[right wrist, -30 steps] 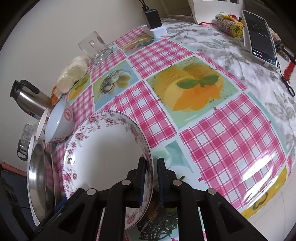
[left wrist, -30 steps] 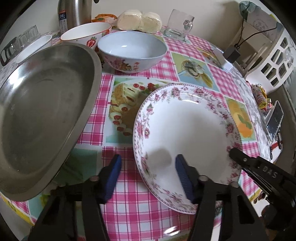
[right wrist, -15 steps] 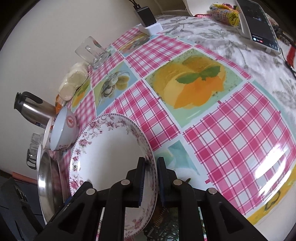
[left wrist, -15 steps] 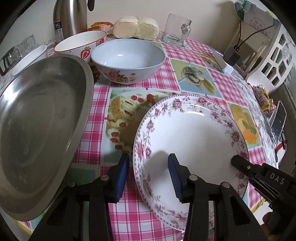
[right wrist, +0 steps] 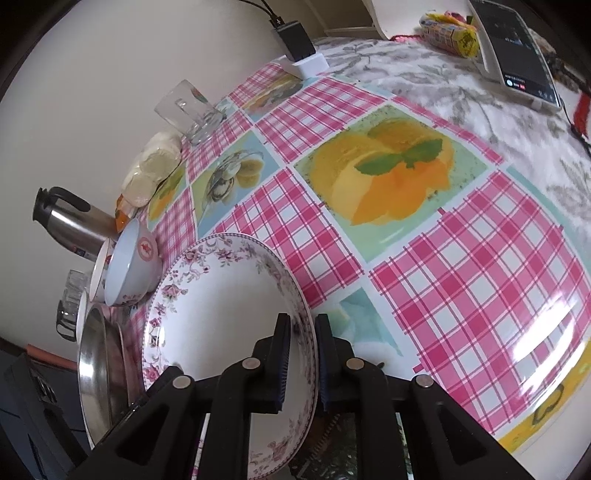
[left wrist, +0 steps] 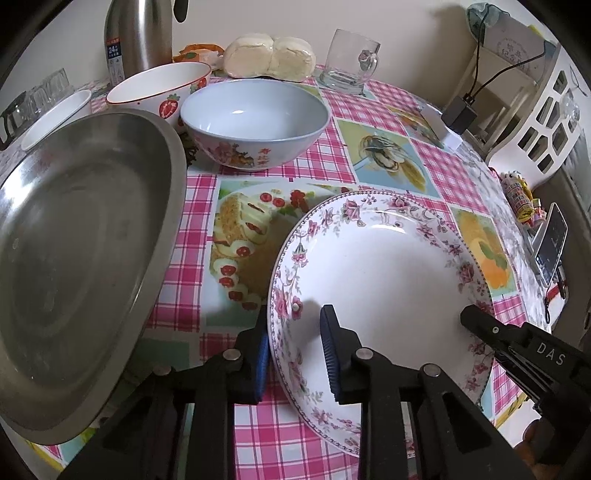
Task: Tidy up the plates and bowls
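Note:
A white floral-rimmed plate is tilted above the checked tablecloth, also in the right wrist view. My left gripper straddles its near-left rim, pads close on either side; contact is unclear. My right gripper is shut on the plate's right rim; its tip shows in the left wrist view. A steel plate lies at left. A light blue bowl, a strawberry bowl and a small white bowl stand behind.
A steel flask, wrapped buns and a glass mug stand along the wall. A charger, a white rack and a phone are at right.
My left gripper has narrowed around the plate's left rim and moved in. The plate has tilted up a little, held by my right gripper.

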The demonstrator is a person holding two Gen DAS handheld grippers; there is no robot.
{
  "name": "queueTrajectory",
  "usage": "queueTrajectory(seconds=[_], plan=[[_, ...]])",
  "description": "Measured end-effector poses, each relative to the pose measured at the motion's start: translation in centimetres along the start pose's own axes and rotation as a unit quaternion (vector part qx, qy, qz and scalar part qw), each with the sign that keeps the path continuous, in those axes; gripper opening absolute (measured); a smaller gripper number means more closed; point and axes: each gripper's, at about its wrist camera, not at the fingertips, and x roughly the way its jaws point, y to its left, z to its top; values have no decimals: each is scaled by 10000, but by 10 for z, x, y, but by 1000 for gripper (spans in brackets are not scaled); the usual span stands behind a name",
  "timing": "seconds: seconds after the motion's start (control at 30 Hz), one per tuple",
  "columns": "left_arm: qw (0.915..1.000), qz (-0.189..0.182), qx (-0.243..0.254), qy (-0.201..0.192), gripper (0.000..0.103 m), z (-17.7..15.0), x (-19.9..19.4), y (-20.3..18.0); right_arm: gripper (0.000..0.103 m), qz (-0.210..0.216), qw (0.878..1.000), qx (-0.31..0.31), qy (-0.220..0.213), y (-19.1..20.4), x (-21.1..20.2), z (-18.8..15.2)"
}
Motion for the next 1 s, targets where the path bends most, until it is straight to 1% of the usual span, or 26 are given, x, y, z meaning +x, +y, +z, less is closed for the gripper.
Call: queueTrajectory(seconds=[0.13,0.27,0.6,0.83,1.0], plan=[[10000,-62,37,-17,24,0,-2,-3,15,-56,9999,-83,-8,-1,-3,1],[9998,-95,154,-124,24,2,-10,-8,15,-85,9998,-172,-65,-1,-9,1],[9988,-218,246,-375,24,11,-34,-11,15,-57,9991,-305,-286,6,-30,2],[9978,-339,160,-554,24,18,-52,-5,15,88,9963,-455,-722,19,-55,2],[9962,-379,103,-777,24,24,-71,5,15,197,9927,-611,-1026,37,-71,-2]])
